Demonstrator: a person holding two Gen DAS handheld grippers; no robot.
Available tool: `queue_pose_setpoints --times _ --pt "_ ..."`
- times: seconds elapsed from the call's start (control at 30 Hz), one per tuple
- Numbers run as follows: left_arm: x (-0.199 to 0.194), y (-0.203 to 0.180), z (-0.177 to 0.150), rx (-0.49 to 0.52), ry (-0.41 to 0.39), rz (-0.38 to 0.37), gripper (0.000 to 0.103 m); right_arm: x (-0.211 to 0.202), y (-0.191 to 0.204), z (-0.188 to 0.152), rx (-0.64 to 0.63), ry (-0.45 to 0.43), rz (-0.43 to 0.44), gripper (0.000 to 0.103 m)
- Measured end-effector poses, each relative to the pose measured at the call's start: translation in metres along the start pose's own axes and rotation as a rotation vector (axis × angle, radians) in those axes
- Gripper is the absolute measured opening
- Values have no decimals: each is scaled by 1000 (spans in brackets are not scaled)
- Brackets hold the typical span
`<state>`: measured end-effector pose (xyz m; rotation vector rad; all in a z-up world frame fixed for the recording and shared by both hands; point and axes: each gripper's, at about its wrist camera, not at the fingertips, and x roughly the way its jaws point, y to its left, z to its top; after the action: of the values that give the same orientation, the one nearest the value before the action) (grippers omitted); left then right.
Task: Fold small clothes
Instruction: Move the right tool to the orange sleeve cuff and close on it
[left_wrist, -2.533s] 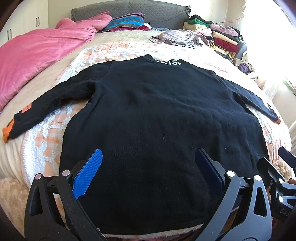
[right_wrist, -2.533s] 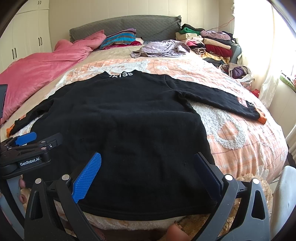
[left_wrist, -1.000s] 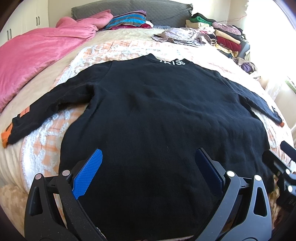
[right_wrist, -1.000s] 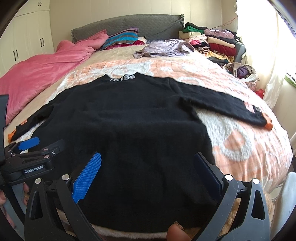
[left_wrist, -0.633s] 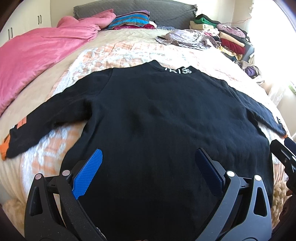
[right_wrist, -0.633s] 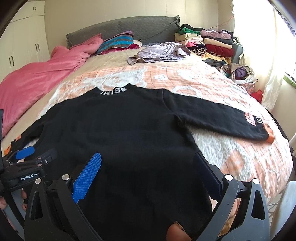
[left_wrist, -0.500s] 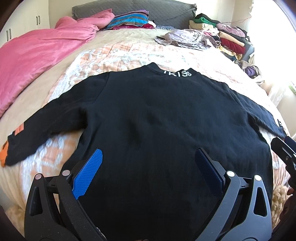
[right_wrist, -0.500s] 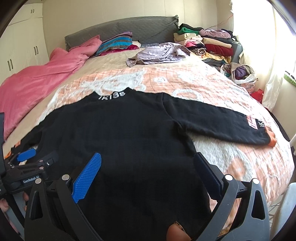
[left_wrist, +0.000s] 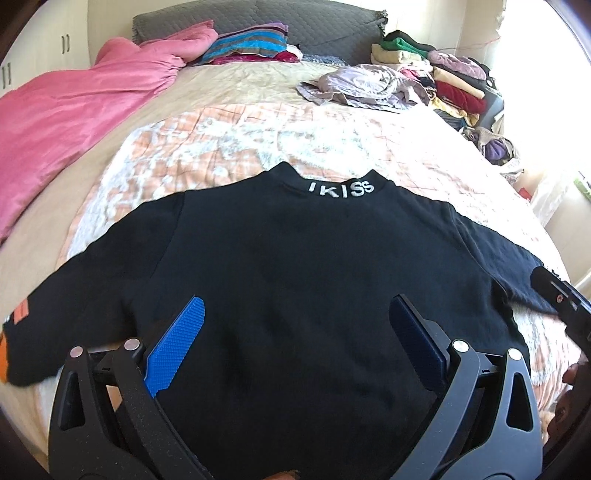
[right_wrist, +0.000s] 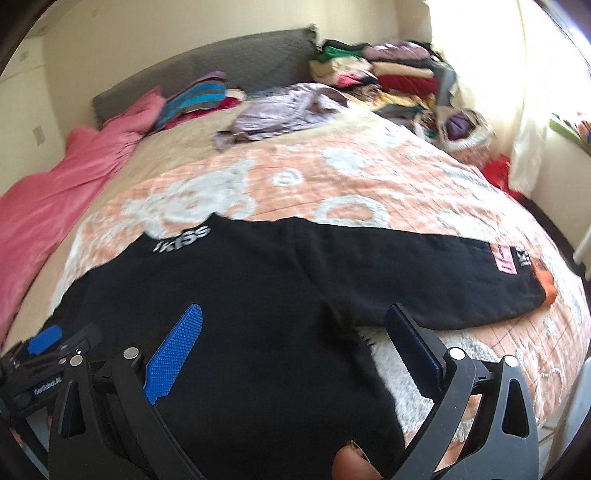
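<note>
Black sweatshirt (left_wrist: 295, 280) lies flat, spread on the quilted bedspread (left_wrist: 229, 140), collar with white lettering (left_wrist: 341, 189) at the far end from both tongs, hem nearest them and running under the bottom of both views. Left gripper (left_wrist: 295, 332) hovers over the lower body panel, jaws spread wide, nothing between them. Right gripper (right_wrist: 291, 332) hangs over the garment's right side edge, near the armpit where the right sleeve (right_wrist: 424, 273) branches off; jaws likewise spread, empty. That sleeve stretches out to the right of the right tongs, orange cuff (right_wrist: 546, 285) at its far tip; left sleeve (left_wrist: 85, 295) runs off to the left of the left tongs. Step in hand looks like the first fold, probably bringing a sleeve or side in. To do it well: pinch at cuff or shoulder seam, take only the top layers wanted, lift low, lay the sleeve straight across the body without dragging the panel. Right view is blurred, so exact contact with cloth unclear. Loose lilac garment (left_wrist: 362, 85) and stacked clothes (left_wrist: 443, 74) sit far beyond the collar, out of the way.
</note>
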<state>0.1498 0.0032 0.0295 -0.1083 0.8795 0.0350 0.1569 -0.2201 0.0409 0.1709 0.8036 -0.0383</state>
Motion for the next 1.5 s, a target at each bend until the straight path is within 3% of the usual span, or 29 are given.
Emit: queue_pose_setpoints --times 0.4,0.7,1.13,1.2,1.27,1.4,1.47,1.5 --pt "41 -27 21 54 70 -39 94 26 -84 11 192 22 -109 99" --pt "63 -57 31 73 100 -95 94 30 -161 1 388 11 -198 99" --pt "97 -78 51 92 122 -75 94 40 -255 -15 622 32 -334 99" --pt "105 -78 53 87 134 -78 94 43 -273 -14 688 32 -294 96" --pt "112 -78 56 84 141 -72 94 49 -288 -15 741 38 -282 76" --pt "116 -73 60 61 132 -72 94 50 -307 -17 835 -17 -203 48" --pt "114 -70 62 48 122 -84 94 45 -307 -13 828 -73 -141 17" --pt "112 -67 63 41 117 -88 94 43 -306 -11 816 -94 -122 15"
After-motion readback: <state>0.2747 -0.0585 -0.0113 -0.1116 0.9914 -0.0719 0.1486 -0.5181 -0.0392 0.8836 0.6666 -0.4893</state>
